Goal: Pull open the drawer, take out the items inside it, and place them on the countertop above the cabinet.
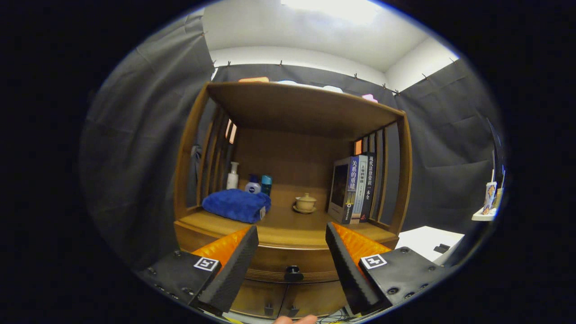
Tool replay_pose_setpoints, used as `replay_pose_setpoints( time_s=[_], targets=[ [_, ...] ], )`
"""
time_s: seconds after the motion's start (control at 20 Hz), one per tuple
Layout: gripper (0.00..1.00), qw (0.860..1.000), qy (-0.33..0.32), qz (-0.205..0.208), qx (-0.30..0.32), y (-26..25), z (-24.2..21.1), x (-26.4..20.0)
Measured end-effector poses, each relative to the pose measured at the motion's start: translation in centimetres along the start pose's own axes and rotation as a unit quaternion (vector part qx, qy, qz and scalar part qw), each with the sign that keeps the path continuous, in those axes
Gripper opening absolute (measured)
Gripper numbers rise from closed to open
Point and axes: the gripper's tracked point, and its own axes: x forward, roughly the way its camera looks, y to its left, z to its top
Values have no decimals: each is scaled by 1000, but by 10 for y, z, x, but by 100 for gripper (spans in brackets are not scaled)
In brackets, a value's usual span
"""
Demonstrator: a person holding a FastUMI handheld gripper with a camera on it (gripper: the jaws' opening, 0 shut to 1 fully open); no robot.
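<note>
Drawer (288,263) sits shut at lower centre, its knob (293,272) between your tongs (291,252), which gape wide, holding nothing.

A home-like booth: wooden cabinet (288,243), books (355,189), toiletries (252,182)

The drawer (288,265) is a wide, shallow wooden front with a curved face, sitting closed in the cabinet (288,292) just under the worktop (288,231). A small dark round knob (293,271) stands out at its middle. The hand-held gripper (291,263) has its fingers spread apart, one on each side of the knob, touching neither knob nor drawer. The worktop above is wooden, with a rounded front edge.
</note>
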Motion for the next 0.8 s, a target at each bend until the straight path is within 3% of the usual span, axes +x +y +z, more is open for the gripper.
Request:
replay_pose_setpoints(
  time_s=[0.1, 0.4, 0.65, 0.8],
  targets=[
    [99, 1000, 11, -15, 17, -9, -32, 21],
    [99, 997, 68, 4, 39, 3, -122, 55],
    [99, 995, 92, 4, 34, 7, -149, 65],
    [92, 995, 97, 6, 37, 10, -156, 67]
  ],
)
